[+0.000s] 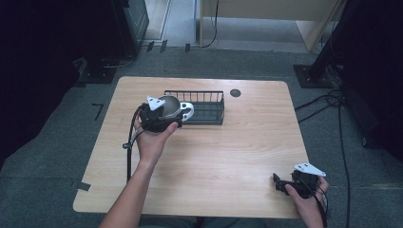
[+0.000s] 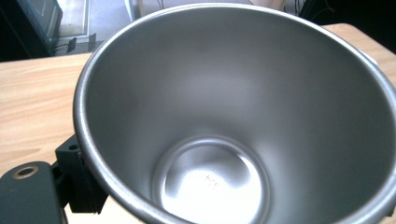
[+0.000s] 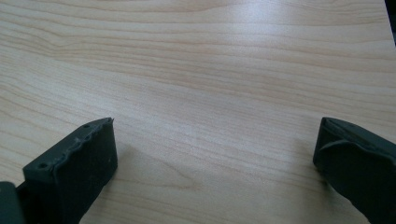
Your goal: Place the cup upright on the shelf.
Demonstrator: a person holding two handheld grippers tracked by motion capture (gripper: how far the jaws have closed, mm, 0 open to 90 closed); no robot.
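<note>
The left tongs (image 1: 177,119), forearm stretched forward, grip a steel cup (image 1: 169,107) by its rim, held at the 9 o'clock end of the wire basket (image 1: 209,107). The right tongs (image 1: 278,183) gape wide, low over the table (image 1: 228,152) at 5 o'clock.

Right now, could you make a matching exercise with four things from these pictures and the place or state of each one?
1. metal cup
2. wire basket
3. right gripper
4. left gripper

A. open, low over bare wood at the table's near right corner
B. on the table's far side
C. shiny inside, nothing in it
D. grips the cup's rim beside the basket

Pairs: 1-C, 2-B, 3-A, 4-D
</note>
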